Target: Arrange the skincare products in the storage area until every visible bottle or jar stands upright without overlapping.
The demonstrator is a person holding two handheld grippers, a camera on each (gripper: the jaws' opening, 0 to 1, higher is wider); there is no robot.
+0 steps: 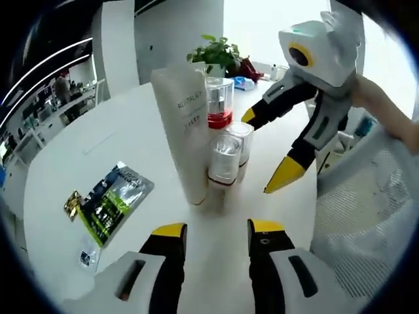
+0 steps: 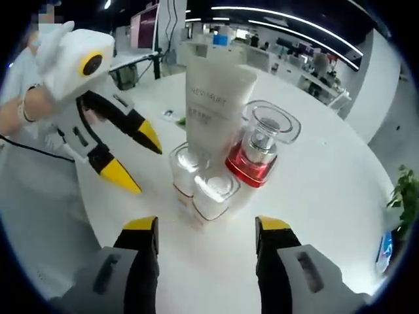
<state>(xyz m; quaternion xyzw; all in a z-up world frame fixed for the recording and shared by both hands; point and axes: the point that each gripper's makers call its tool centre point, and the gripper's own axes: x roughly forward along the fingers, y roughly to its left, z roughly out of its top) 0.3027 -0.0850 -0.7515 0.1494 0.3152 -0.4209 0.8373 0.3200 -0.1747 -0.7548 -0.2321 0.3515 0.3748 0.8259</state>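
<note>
Four skincare products stand upright in a tight cluster on the white table (image 1: 98, 131). They are a tall white tube (image 1: 186, 131), a clear bottle with a red base (image 1: 219, 104) behind it, and two small clear-capped bottles (image 1: 224, 157) (image 1: 240, 140) in front. My left gripper (image 1: 216, 229) is open and short of the cluster. My right gripper (image 1: 265, 147) hangs open just right of the small bottles, touching nothing. From the right gripper view, the tube (image 2: 213, 108), red-based bottle (image 2: 258, 154) and small bottles (image 2: 186, 163) (image 2: 213, 190) sit ahead of my right gripper (image 2: 206, 226), with the left gripper (image 2: 139, 159) open beside them.
A green and black sachet (image 1: 111, 199) lies flat on the table to the left of the cluster. A potted plant (image 1: 216, 52) stands at the far edge. A mesh chair back (image 1: 366, 216) is at the right. The table (image 2: 327, 176) has bare white surface around the products.
</note>
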